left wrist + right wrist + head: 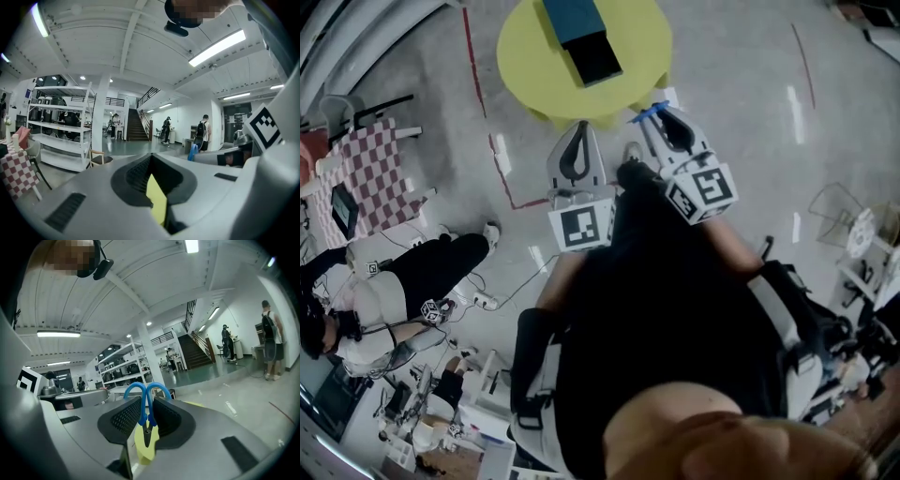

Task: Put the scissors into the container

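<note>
**Step in hand.** The scissors (142, 411) are held in the right gripper (146, 397). Its jaws are pressed onto the stems just below the blue handle loops. The loops stand out past the jaw tips and the dark blade tips point back toward the camera. In the head view the scissors (647, 115) sit at the near rim of the round yellow table (525, 47), at its 5 o'clock. They are not yet over the container (581, 36). I judge this to be the carry stage, with the drop not yet begun.

**Left gripper.** The left gripper (152, 155) has its jaws together at the tips with nothing between them. Only a sliver of the yellow table shows through the hollow behind.

**Next move.** In my judgement the right gripper must go forward toward 12 o'clock and tip downward over the container's dark open end. It can then part its jaws.

**Surface.** The table top is bare apart from the teal and dark rectangular container at its far middle.

**Room.**
- The floor (741, 84) is polished grey with red tape lines (472, 56).
- A person (403, 291) sits at 8 o'clock.
- A checked cloth (380, 173) lies at 9 o'clock.
- The gripper views show white shelving (61, 136), a staircase (136, 126) and ceiling strip lights (218, 47).
</note>
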`<act>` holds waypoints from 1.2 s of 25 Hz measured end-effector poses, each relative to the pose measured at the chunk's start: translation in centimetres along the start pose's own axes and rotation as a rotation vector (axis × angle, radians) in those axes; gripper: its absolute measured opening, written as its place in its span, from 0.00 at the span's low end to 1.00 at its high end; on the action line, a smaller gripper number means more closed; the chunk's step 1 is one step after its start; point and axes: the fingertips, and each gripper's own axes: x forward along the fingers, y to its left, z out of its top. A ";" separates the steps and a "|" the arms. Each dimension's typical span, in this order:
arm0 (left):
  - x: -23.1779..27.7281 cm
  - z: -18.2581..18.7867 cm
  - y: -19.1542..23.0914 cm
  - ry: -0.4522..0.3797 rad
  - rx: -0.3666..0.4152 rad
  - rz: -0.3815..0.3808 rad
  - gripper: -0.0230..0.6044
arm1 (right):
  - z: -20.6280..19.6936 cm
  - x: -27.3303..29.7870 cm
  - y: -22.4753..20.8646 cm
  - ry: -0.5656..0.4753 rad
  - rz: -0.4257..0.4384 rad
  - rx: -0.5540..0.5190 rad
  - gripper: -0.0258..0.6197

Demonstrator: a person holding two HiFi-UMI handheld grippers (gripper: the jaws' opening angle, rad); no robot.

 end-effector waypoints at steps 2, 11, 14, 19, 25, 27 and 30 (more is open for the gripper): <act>0.9 -0.1 -0.3 0.004 0.001 0.019 0.03 | -0.2 0.6 -1.4 0.013 0.006 0.002 0.17; 3.3 -1.1 1.0 0.037 -0.016 0.080 0.03 | -0.4 4.3 -4.0 0.054 0.029 -0.008 0.17; 4.1 -1.3 1.6 0.037 -0.019 0.082 0.03 | -0.5 5.4 -4.3 0.060 0.028 -0.009 0.17; 6.3 -0.8 2.9 0.024 -0.013 0.080 0.03 | -0.1 7.9 -4.6 0.067 0.035 -0.018 0.17; 8.6 -1.0 4.7 0.024 -0.023 0.087 0.03 | 0.0 10.8 -5.8 0.081 0.031 -0.025 0.17; 9.6 -1.1 5.6 0.028 -0.025 0.087 0.03 | -0.2 12.1 -6.2 0.094 0.028 -0.024 0.17; 10.8 -1.1 6.4 0.033 -0.034 0.091 0.03 | -0.7 13.7 -6.9 0.117 0.025 -0.016 0.17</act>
